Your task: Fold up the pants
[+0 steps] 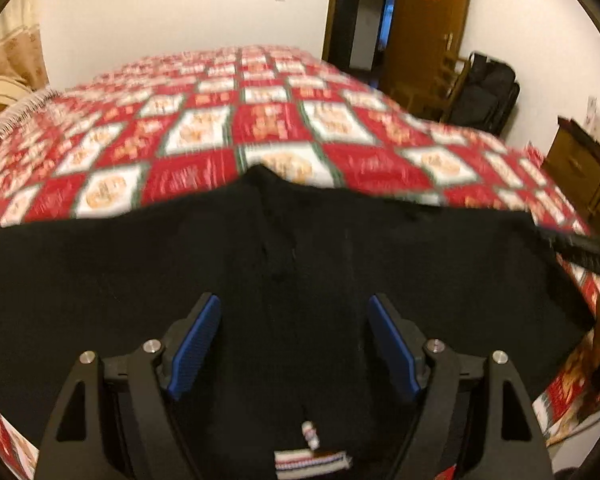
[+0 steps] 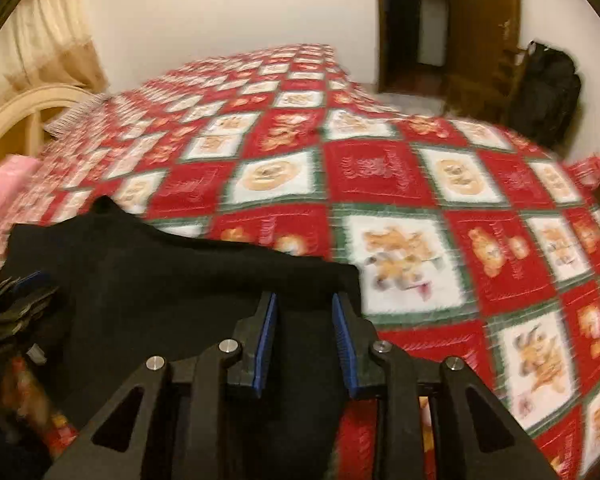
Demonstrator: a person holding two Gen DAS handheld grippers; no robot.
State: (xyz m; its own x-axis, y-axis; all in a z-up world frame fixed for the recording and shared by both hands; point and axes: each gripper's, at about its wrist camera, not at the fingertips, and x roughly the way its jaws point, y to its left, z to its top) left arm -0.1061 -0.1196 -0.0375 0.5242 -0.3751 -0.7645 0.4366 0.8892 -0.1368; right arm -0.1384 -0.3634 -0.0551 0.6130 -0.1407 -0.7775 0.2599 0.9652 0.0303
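Left wrist view first: I count one pair of black pants (image 1: 284, 280), spread flat across the near end of the one bed, on its red, white and green teddy-bear patchwork quilt (image 1: 236, 120). My left gripper (image 1: 294, 340) hangs over the middle of the pants with its two blue-padded fingers (image 1: 196, 344) wide apart and nothing between them. One striped red, white and blue label (image 1: 312, 460) shows at the near edge of the pants, with one small white tag just beyond it; any writing on them is too blurred to read. Beyond the quilt's far right corner stands one open brown door (image 1: 428, 24) bearing one red decoration whose characters I cannot make out, and one black bag (image 1: 484, 92) sits against the wall right of that door. One brown cabinet (image 1: 580, 168) stands off the quilt's right edge.

Right wrist view: the pants (image 2: 172, 280) cover the near left part of the quilt (image 2: 400, 184). My right gripper (image 2: 305, 340) sits at the right edge of the pants, its two blue pads (image 2: 266, 344) part-way apart with black cloth lying between them, not pressed together. My left gripper (image 2: 28, 292) shows blurred at the left end of the pants. One cream headboard (image 2: 24, 112) and one pink cloth (image 2: 8, 184) lie off the quilt's left side.
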